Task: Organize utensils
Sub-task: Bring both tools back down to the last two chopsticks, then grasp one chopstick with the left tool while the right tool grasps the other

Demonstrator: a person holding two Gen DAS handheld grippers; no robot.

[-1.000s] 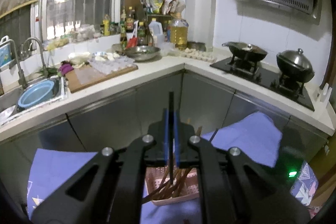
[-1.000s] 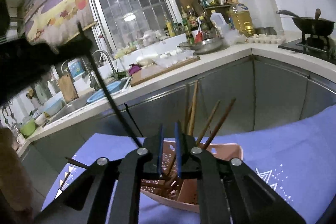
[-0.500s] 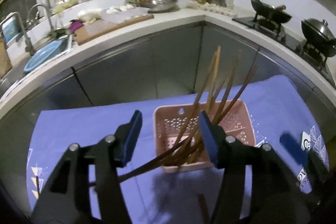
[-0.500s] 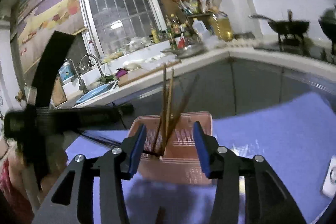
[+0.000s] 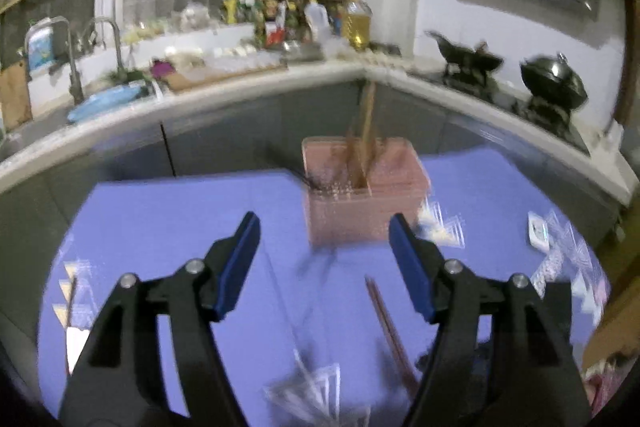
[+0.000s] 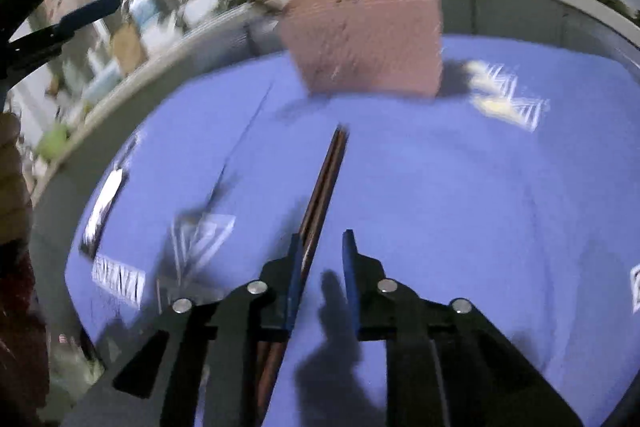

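Observation:
A pink perforated basket (image 5: pixel 362 195) stands on the purple cloth (image 5: pixel 160 227) with several brown chopsticks (image 5: pixel 366 131) upright in it. My left gripper (image 5: pixel 324 239) is low over the cloth in front of the basket. Its jaws are wide, still opening, with nothing between them. A pair of brown chopsticks (image 6: pixel 324 187) lies on the cloth, pointing at the basket (image 6: pixel 368 43). My right gripper (image 6: pixel 323 239) hangs over their near end. Its jaws are narrow and closing, the chopsticks run along the left pad's inner edge, and bare cloth shows in the gap. Both views are motion-blurred.
A white counter (image 5: pixel 224 95) curves behind the table, with a sink and blue basin (image 5: pixel 104 99) at left, bottles in the corner and two dark woks (image 5: pixel 554 83) on the stove at right. A small white card (image 5: pixel 538 233) lies on the cloth's right side.
Both grippers have come down toward the cloth. The left jaws, shut on a thin dark stick a second ago, now stand wide and empty. The right jaws opened, then narrowed over the lying chopsticks.

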